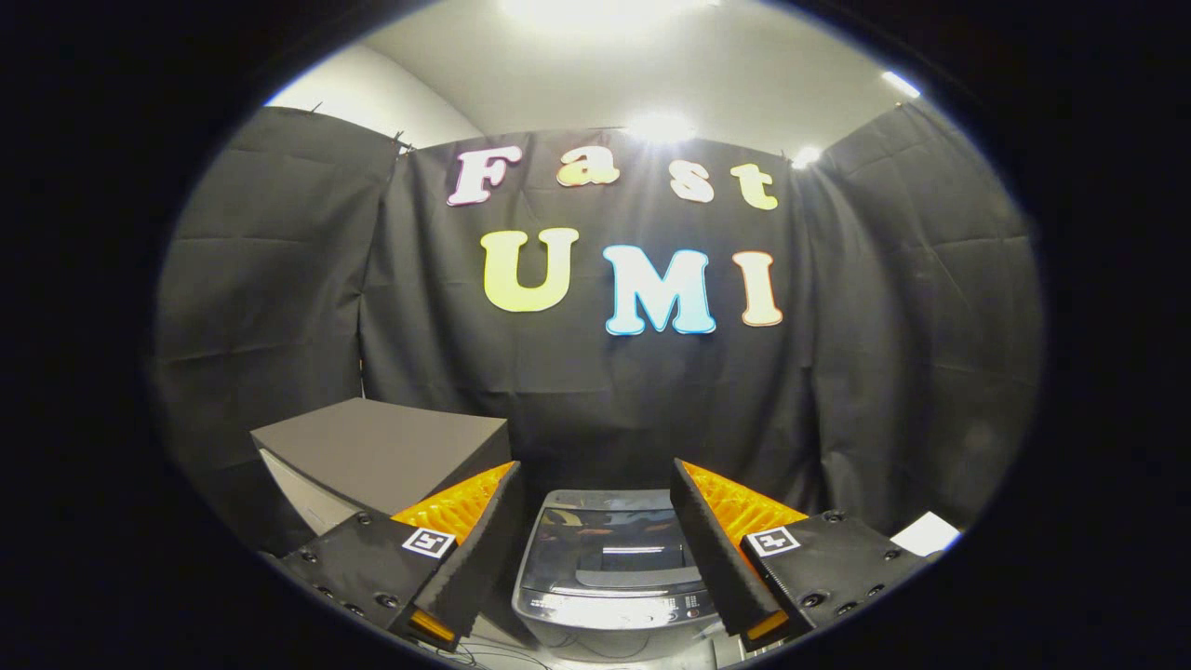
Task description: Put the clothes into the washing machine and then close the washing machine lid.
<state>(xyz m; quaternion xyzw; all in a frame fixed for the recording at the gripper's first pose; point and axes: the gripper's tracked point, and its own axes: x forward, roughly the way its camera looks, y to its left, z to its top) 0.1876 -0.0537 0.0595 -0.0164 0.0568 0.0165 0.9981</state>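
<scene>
Grey and glossy, the washer [614, 572] stands just ahead of the gripper [595, 549], seen between its spread, empty fingers; its lid looks shut. A dark box [381, 451] sits beside the washer, a white sheet [924, 534] on its other side. Clothes aren't evident. Risk: descending now, fingers would strike the shut lid.

Washing machine [609, 577] beside a grey box [372, 456]

We see the washing machine [609, 577] ahead, between the two spread fingers of the gripper [595, 544], with nothing held between them. Left of the machine stands a box [372, 456]. Behind both hangs the cloth wall [605, 409].
</scene>
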